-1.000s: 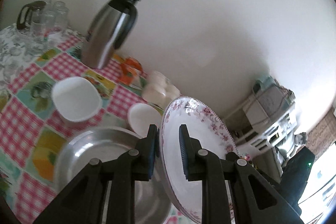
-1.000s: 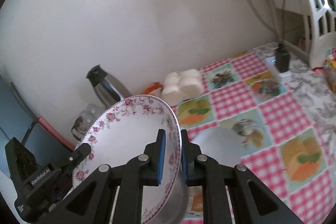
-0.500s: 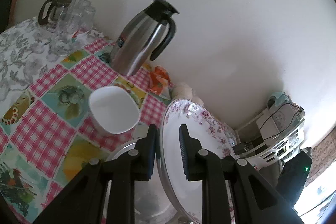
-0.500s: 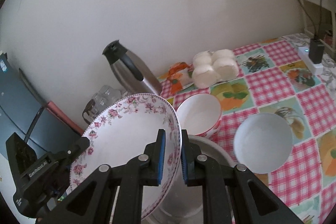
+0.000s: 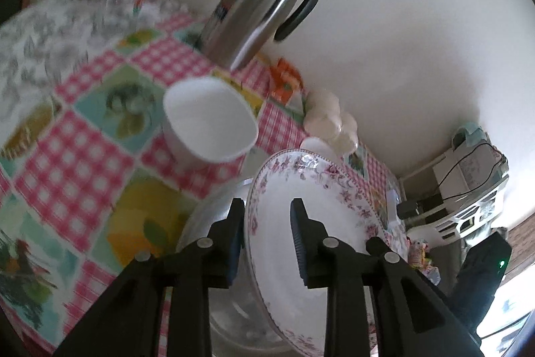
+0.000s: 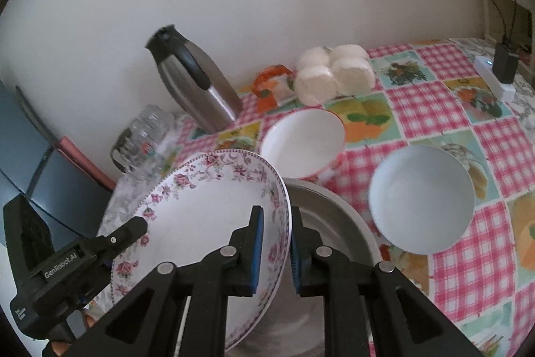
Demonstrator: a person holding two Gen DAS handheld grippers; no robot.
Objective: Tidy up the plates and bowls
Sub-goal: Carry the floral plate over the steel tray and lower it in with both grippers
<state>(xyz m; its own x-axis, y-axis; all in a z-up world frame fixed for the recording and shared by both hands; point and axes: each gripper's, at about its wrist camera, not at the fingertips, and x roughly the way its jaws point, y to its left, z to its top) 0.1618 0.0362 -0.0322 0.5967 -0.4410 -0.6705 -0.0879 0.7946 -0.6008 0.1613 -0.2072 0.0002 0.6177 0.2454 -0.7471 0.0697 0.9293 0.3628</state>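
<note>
The fingers of the right gripper (image 6: 275,245) clench the rim of the round white floral-edged plate (image 6: 207,216). The left gripper (image 5: 267,235) straddles the opposite rim, its jaws opening. The plate tilts over a round steel basin (image 6: 337,223), white bowls at twelve and two o'clock.

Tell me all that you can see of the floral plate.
The floral plate looks like glossy white ceramic with pink flowers around its rim. It is tilted, above the metal basin. The right tongs pinch one side of its rim; the left tongs straddle the opposite side, jaws opening. Its underside is hidden.
</note>
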